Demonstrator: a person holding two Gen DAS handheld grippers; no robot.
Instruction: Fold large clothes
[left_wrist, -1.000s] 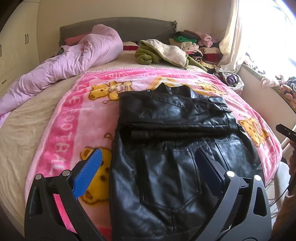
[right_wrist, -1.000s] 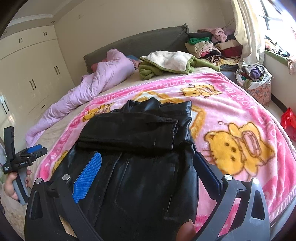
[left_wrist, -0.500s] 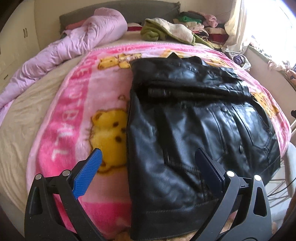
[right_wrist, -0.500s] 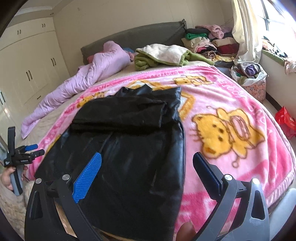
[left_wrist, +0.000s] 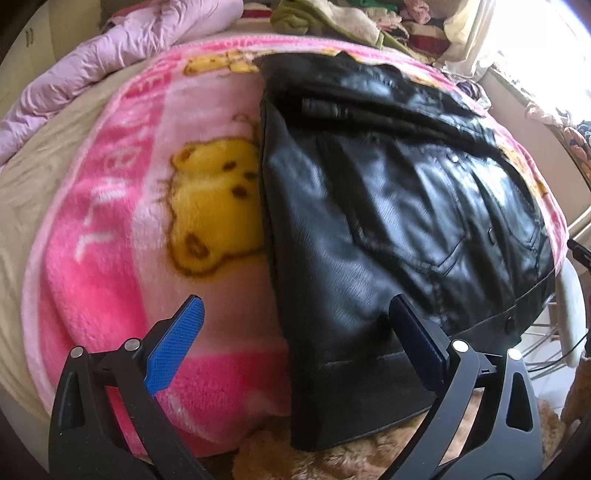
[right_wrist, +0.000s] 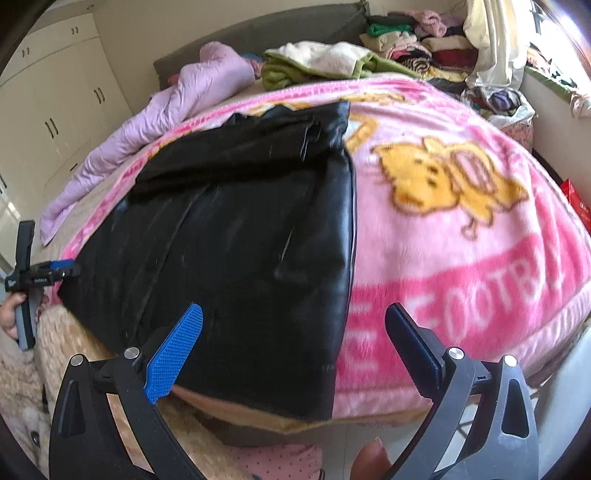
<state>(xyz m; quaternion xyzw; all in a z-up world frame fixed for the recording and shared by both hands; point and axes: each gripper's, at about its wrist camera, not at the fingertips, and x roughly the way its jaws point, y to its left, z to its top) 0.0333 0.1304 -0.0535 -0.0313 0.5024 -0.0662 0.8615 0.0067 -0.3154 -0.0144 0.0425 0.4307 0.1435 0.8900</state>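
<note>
The black jacket (left_wrist: 388, 206) lies flat on the pink blanket (left_wrist: 122, 221), sleeves folded across its top, hem at the bed's near edge. The left gripper (left_wrist: 295, 332) and right gripper (right_wrist: 293, 336) both hover spread over the hem, gripping nothing.

Pink cartoon blanket (right_wrist: 443, 236) on bed; lilac duvet (right_wrist: 147, 125); white wardrobe (right_wrist: 55, 110).

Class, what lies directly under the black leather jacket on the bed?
The black leather jacket lies on a pink fleece blanket with yellow bears. The blanket's pattern beneath the jacket is covered and cannot be seen.
</note>
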